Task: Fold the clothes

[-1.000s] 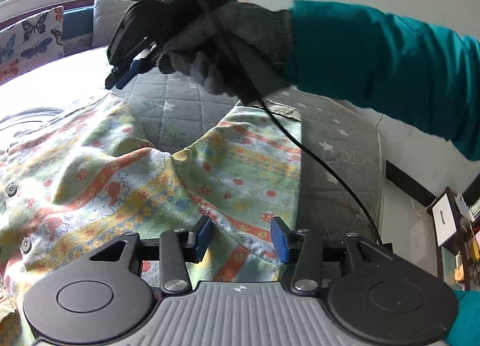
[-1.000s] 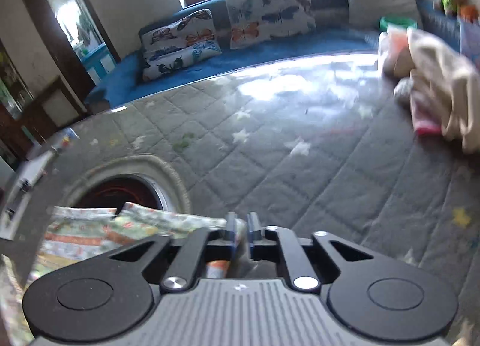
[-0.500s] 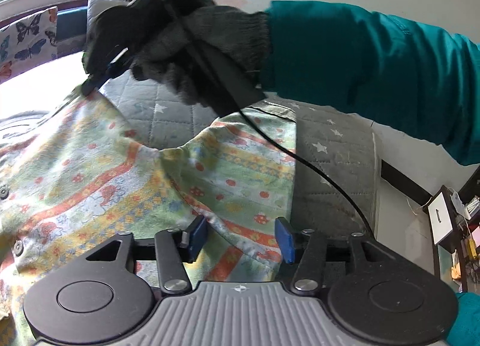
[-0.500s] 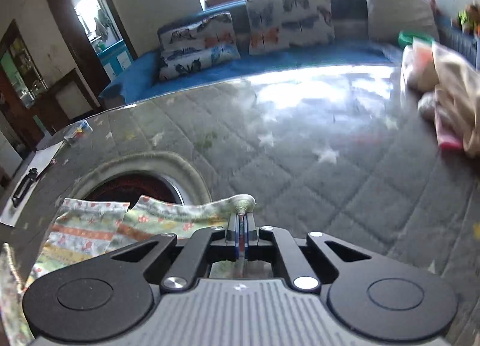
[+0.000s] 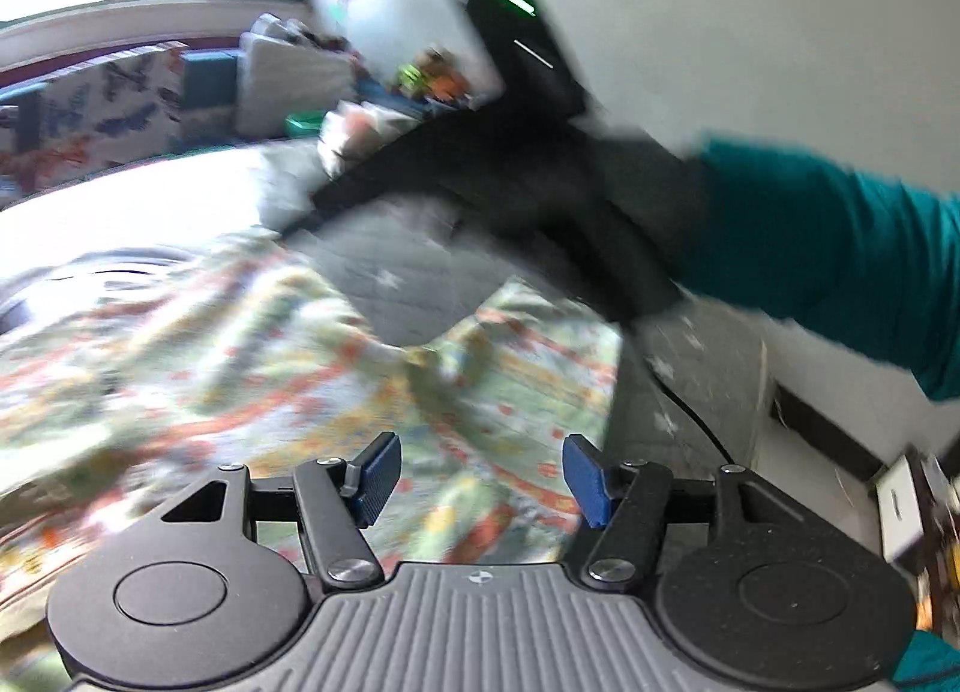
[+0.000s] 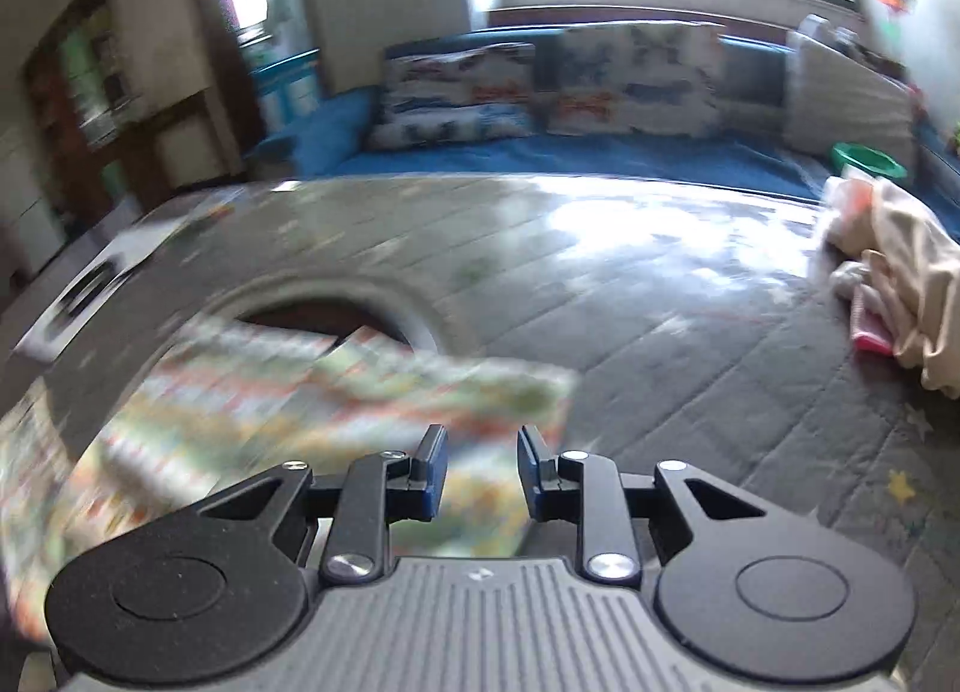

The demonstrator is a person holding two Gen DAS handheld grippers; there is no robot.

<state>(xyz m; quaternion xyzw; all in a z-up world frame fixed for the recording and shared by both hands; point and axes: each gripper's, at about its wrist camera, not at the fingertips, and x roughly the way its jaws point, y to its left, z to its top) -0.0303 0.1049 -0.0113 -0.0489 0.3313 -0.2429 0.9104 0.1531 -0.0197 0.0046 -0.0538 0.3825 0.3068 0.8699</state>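
Note:
A floral patterned garment (image 5: 240,368) in green, orange and yellow lies spread on a grey star-quilted bed (image 5: 384,278). My left gripper (image 5: 477,473) is open and empty just above the garment's near part. In the right wrist view the garment (image 6: 336,398) lies below and ahead of my right gripper (image 6: 483,470), which is open with nothing between its pads. The right gripper, held by a gloved hand with a teal sleeve (image 5: 840,248), also shows blurred in the left wrist view (image 5: 480,176), above the garment's far edge.
A pile of beige and pink clothes (image 6: 894,290) lies at the bed's right. A round opening (image 6: 336,314) shows in the bed cover by the garment. A blue sofa with butterfly cushions (image 6: 540,86) stands behind. A wall (image 5: 720,32) and a low shelf (image 5: 900,506) are right of the bed.
My right gripper was shut on the garment's edge and has opened, letting it go; the edge now lies on the bed. The left gripper has opened wider. Both views are blurred by motion.

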